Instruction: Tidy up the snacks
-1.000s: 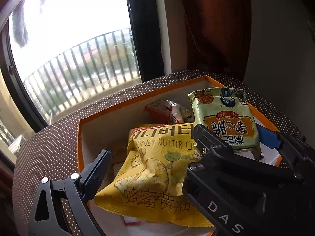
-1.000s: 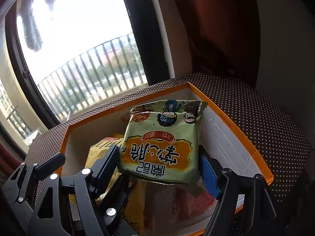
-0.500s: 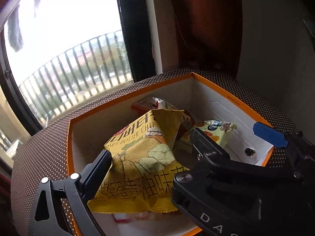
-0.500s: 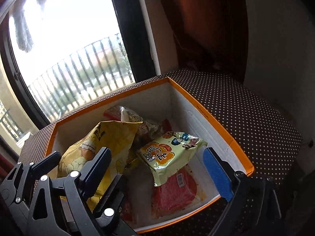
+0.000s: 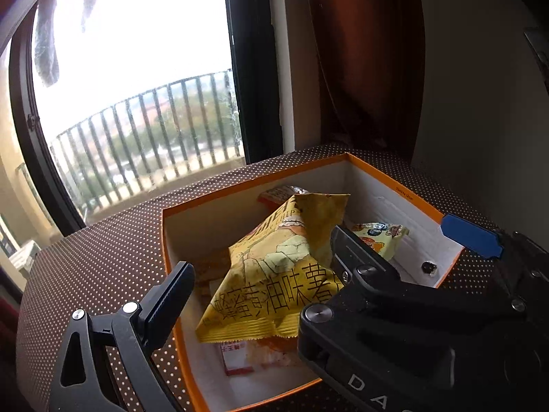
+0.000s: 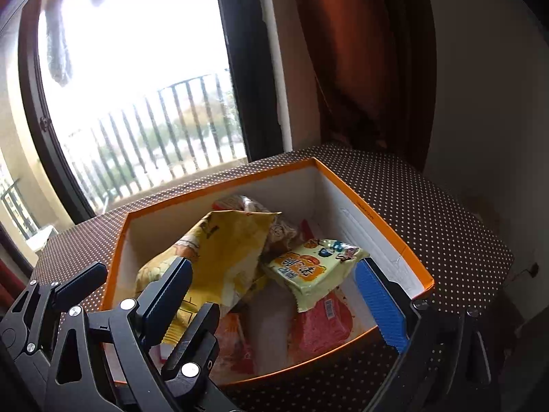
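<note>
My right gripper (image 6: 274,295) stands with jaws spread wide, having just been opening; nothing is gripped. The green snack packet (image 6: 314,273) lies loose in the box (image 6: 374,219), just inside the blue right jaw pad, resting on a red packet (image 6: 322,326). My left gripper (image 5: 260,267) is also wide open and holds nothing; the yellow chip bag (image 5: 281,267) sits between its jaws, leaning in the box, pads apart from it. In the left wrist view the right gripper's body crosses the lower right corner. More packets lie beneath and behind the bag. The orange-rimmed box rests on a brown worktop (image 6: 446,223) with white dots. Beyond the jaws: a large window (image 5: 137,68), balcony railing (image 5: 154,137) outside, a dark reddish curtain (image 6: 370,51) and plain wall (image 5: 480,103) to the right.
</note>
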`<state>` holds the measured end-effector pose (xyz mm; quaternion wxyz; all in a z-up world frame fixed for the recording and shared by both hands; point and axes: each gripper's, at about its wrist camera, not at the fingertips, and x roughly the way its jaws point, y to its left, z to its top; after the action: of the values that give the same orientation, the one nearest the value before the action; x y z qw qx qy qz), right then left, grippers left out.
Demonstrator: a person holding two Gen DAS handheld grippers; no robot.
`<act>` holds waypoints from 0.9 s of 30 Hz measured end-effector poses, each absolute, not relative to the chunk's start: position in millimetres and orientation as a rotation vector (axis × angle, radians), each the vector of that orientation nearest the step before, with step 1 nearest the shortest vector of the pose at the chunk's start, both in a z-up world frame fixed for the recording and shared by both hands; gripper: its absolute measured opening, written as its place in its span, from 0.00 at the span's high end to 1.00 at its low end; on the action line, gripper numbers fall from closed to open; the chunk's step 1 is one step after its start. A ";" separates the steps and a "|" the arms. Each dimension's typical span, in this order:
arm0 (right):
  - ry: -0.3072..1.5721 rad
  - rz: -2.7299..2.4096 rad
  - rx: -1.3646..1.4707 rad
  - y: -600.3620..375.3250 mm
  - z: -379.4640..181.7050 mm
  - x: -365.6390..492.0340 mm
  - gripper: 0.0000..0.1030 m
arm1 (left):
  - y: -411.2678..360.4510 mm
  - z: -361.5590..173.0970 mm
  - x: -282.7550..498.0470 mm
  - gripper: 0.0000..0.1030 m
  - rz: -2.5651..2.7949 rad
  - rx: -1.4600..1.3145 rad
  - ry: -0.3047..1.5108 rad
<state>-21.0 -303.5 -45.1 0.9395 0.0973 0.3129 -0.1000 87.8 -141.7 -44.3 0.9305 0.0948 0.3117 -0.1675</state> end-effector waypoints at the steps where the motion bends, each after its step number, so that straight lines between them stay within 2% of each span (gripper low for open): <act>1: 0.634 -0.202 0.193 -299.4 -42.6 -22.6 0.05 | -137.4 -42.4 85.9 0.05 -0.341 0.188 0.632; 27: 0.457 0.011 0.073 -170.3 4.3 -66.5 0.03 | -14.5 -1.8 4.1 0.02 -0.121 0.081 0.420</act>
<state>-66.5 -170.3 4.3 0.9733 0.0363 0.2265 0.0056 4.1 -14.5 -1.8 0.9754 0.0400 0.2083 -0.0601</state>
